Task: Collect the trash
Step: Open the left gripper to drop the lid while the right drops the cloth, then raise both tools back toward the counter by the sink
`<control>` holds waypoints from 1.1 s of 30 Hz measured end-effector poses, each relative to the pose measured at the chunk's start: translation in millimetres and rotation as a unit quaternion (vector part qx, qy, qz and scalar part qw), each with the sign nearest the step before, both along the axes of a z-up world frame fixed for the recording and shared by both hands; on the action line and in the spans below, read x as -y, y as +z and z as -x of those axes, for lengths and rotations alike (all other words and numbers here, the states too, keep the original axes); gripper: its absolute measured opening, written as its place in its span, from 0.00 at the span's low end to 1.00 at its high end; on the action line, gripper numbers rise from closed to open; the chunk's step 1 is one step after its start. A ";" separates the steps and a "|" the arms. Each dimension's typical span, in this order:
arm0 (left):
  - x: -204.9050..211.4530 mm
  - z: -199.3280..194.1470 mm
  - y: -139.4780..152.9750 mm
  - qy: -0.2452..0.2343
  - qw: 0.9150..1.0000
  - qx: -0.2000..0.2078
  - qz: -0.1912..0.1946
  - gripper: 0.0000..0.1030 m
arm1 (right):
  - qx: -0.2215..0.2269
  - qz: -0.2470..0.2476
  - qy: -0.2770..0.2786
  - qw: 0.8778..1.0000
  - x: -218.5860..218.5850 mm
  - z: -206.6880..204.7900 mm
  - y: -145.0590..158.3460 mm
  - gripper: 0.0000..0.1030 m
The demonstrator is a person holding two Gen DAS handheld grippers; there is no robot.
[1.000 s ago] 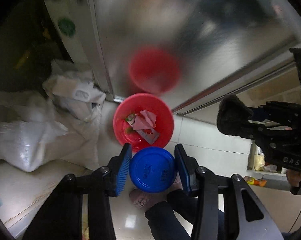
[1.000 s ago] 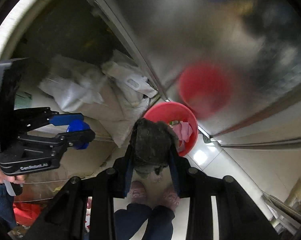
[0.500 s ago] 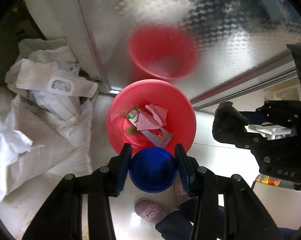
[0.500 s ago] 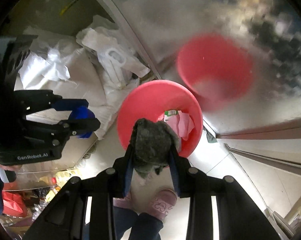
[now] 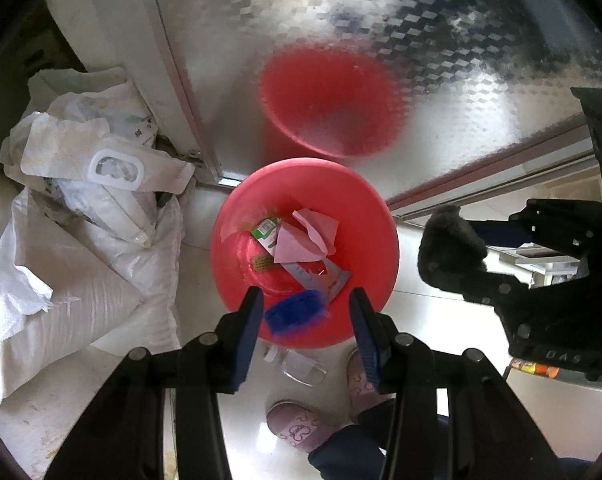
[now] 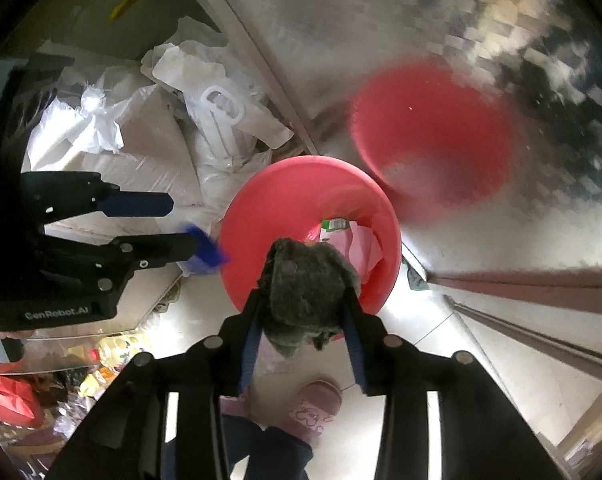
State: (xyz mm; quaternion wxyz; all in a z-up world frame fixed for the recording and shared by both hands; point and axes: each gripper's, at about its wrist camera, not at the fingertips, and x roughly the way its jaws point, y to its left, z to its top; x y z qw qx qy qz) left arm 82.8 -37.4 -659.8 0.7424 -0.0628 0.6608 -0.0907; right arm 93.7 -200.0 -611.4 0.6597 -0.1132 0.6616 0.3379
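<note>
A red bin (image 5: 229, 256) stands on the floor below both grippers, holding pink paper (image 5: 309, 236), a green-and-white wrapper (image 5: 267, 232) and a grey packet. My left gripper (image 5: 305, 316) is open above the bin's near rim. A blue lid (image 5: 295, 312), blurred, is loose between its fingers and falling toward the bin. My right gripper (image 6: 303, 308) is shut on a grey fuzzy rag (image 6: 307, 284) and holds it over the bin's (image 6: 253, 240) near edge. The rag also shows in the left wrist view (image 5: 449, 252).
A shiny metal door (image 5: 421, 60) behind the bin reflects it in red. White sacks and bags (image 5: 85, 216) lie on the floor to the left. A clear plastic bottle (image 5: 297, 364) and pink slippers (image 5: 301, 428) are below the bin.
My left gripper opened and let go of the blue lid, which now drops toward the bin. Both grippers moved closer over the bin. The right one still holds the rag.
</note>
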 end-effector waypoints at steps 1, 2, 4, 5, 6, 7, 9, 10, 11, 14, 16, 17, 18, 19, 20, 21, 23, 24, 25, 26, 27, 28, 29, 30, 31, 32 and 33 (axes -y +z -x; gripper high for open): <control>-0.9 -0.1 -0.7 0.001 1.000 -0.002 -0.003 0.46 | -0.002 0.000 0.002 1.000 -0.6 0.2 -0.7 0.49; -1.1 -0.3 -1.2 0.001 1.000 -0.002 -0.003 0.53 | -0.005 -0.001 0.002 1.000 0.2 0.2 -0.5 0.52; -2.3 0.5 -0.1 0.001 1.000 0.002 -0.002 0.64 | -0.001 -0.004 -0.001 1.000 0.5 0.9 1.8 0.69; -3.4 0.9 0.6 0.004 1.000 0.003 -0.001 0.72 | 0.002 -0.005 0.000 1.000 0.4 1.3 3.0 0.72; -4.8 1.8 1.8 0.007 1.000 0.004 -0.001 0.75 | 0.009 -0.004 0.000 1.000 0.3 2.0 4.6 0.75; -5.0 2.8 3.2 0.008 1.000 0.006 0.000 0.75 | 0.012 -0.003 0.001 1.000 0.0 2.4 5.5 0.77; -6.0 6.0 7.1 0.008 1.000 0.008 0.002 0.78 | 0.011 -0.001 0.001 1.000 -0.3 4.0 7.0 0.80; -6.0 7.6 9.1 0.007 1.000 0.008 0.002 0.80 | 0.011 0.000 0.001 1.000 -0.7 4.7 7.9 0.83; -5.3 9.6 12.0 0.004 1.000 0.009 0.002 0.81 | 0.014 0.001 0.002 1.000 -0.8 6.3 10.1 0.84; -0.6 16.0 26.4 -0.010 1.000 0.020 -0.007 0.81 | 0.020 0.001 0.004 1.000 0.7 11.5 19.7 0.86; 0.3 19.3 35.6 -0.017 0.999 0.026 -0.010 0.82 | 0.022 0.001 0.001 1.000 3.8 14.7 27.8 0.87; 0.2 21.6 43.4 -0.020 0.999 0.028 -0.011 0.82 | 0.022 0.003 -0.002 1.000 5.4 16.7 33.7 0.87; 0.1 24.0 51.3 -0.022 0.999 0.031 -0.009 0.84 | 0.024 0.004 -0.005 1.000 6.8 18.6 40.0 0.87; 0.2 26.6 60.1 -0.023 0.999 0.033 -0.007 0.84 | 0.025 0.004 -0.007 1.000 7.7 20.5 45.8 0.87; 0.0 29.4 69.2 -0.024 0.999 0.035 -0.006 0.85 | 0.028 0.005 -0.009 1.000 8.8 23.3 54.8 0.87; -0.1 32.3 79.4 -0.026 0.999 0.037 -0.005 0.85 | 0.030 0.006 -0.011 0.999 9.4 25.7 63.0 0.87; -0.2 38.1 100.2 -0.028 0.999 0.040 -0.006 0.85 | 0.036 0.004 -0.014 0.999 10.4 31.7 85.3 0.88; 0.4 42.0 113.7 -0.028 0.999 0.042 -0.007 0.85 | 0.041 0.003 -0.015 0.999 10.8 34.6 98.2 0.88; 1.1 45.4 124.4 -0.028 0.999 0.044 -0.007 0.85 | 0.046 0.002 -0.015 0.999 11.1 37.1 109.7 0.88; 0.7 50.5 140.1 -0.028 0.998 0.047 -0.007 0.85 | 0.052 0.002 -0.016 0.999 11.8 40.2 124.7 0.88; 0.5 54.9 154.1 -0.029 0.998 0.050 -0.004 0.85 | 0.056 0.002 -0.017 0.998 11.7 43.1 137.1 0.89; -0.1 59.4 166.6 -0.030 0.998 0.054 -0.002 0.86 | 0.061 0.002 -0.019 0.998 12.0 45.9 150.7 0.89; -0.4 64.7 184.1 -0.029 0.998 0.059 0.000 0.91 | 0.067 0.002 -0.023 0.997 12.6 48.9 167.4 0.90; -0.6 68.6 197.4 -0.030 0.998 0.063 0.000 0.99 | 0.071 0.002 -0.028 0.997 13.6 51.1 182.8 0.90; -0.7 73.7 216.0 -0.030 0.997 0.070 -0.004 1.00 | 0.072 0.000 -0.035 0.997 15.1 53.0 199.6 0.90; -1.1 78.4 230.3 -0.033 0.997 0.076 -0.006 1.00 | 0.075 -0.004 -0.042 0.996 16.5 55.1 213.1 0.90; -1.5 82.4 245.3 -0.036 0.996 0.081 -0.007 1.00 | 0.079 -0.007 -0.048 0.996 16.9 57.5 228.4 0.90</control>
